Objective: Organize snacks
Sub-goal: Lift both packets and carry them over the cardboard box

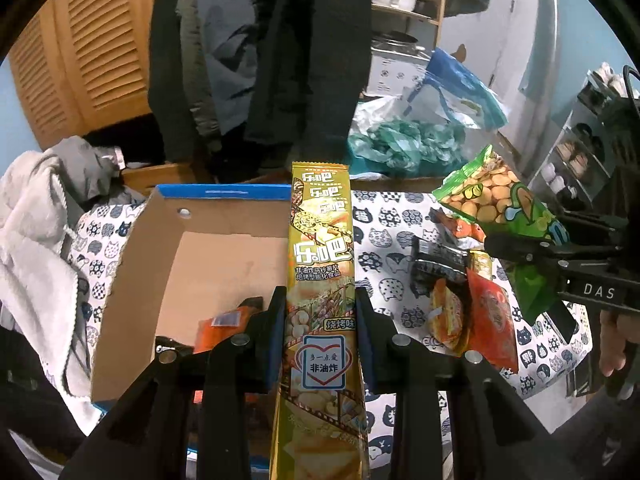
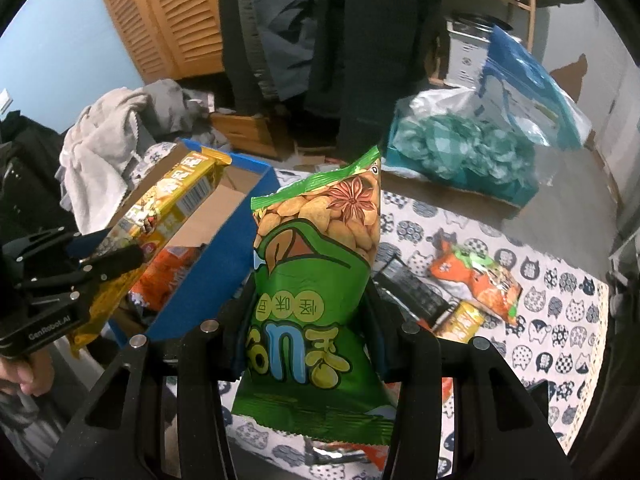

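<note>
My left gripper (image 1: 320, 312) is shut on a long yellow chip packet (image 1: 322, 240), held upright beside the open cardboard box (image 1: 160, 240). The box holds an orange snack pack (image 1: 224, 328). My right gripper (image 2: 306, 312) is shut on a green peanut bag (image 2: 316, 280), held up above the table. In the left wrist view the green bag (image 1: 500, 200) and right gripper (image 1: 520, 252) show at the right. In the right wrist view the yellow packet (image 2: 160, 216) and left gripper (image 2: 108, 268) hang over the blue-sided box (image 2: 224, 264).
Loose snacks lie on the cat-print tablecloth (image 1: 384, 240): a black pack (image 1: 440, 264), red and orange packs (image 1: 488, 320), an orange pack (image 2: 480, 280). Grey clothes (image 1: 36, 240) lie at the left. Plastic bags (image 2: 460, 148) sit at the table's far side.
</note>
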The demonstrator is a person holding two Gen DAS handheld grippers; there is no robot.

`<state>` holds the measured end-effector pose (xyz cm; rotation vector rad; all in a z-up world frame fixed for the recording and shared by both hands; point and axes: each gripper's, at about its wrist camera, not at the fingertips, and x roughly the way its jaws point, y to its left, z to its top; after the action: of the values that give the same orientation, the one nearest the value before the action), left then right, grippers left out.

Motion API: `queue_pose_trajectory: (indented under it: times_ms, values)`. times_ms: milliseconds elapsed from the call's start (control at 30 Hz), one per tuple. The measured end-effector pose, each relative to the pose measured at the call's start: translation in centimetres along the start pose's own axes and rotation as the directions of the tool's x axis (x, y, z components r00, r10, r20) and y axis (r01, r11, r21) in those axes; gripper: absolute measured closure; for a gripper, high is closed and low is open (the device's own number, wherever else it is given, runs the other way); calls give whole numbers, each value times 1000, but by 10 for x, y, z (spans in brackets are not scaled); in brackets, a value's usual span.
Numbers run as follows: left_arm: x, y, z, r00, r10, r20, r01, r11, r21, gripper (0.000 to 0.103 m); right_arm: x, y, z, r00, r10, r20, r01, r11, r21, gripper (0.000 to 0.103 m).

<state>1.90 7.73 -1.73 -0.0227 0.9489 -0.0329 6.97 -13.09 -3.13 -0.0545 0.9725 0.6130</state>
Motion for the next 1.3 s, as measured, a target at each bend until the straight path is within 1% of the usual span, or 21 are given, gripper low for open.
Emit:
queue_pose_trajectory:
  times_ms: [600,867,1300]
  values:
    - [-8,49,-10,999,33,6,-32,996,-85,71,29,52,22,998,45,-39,-48,997,-66,57]
    - [-6,72,-16,998,55,-5,-55,991,-120,71,43,80,33,996,67,-57,-73,993,-97,57]
    - [11,106,-28,994,96,-53,-103,980,-170,71,69,119,46,991,93,-94,-105,987,-125,57]
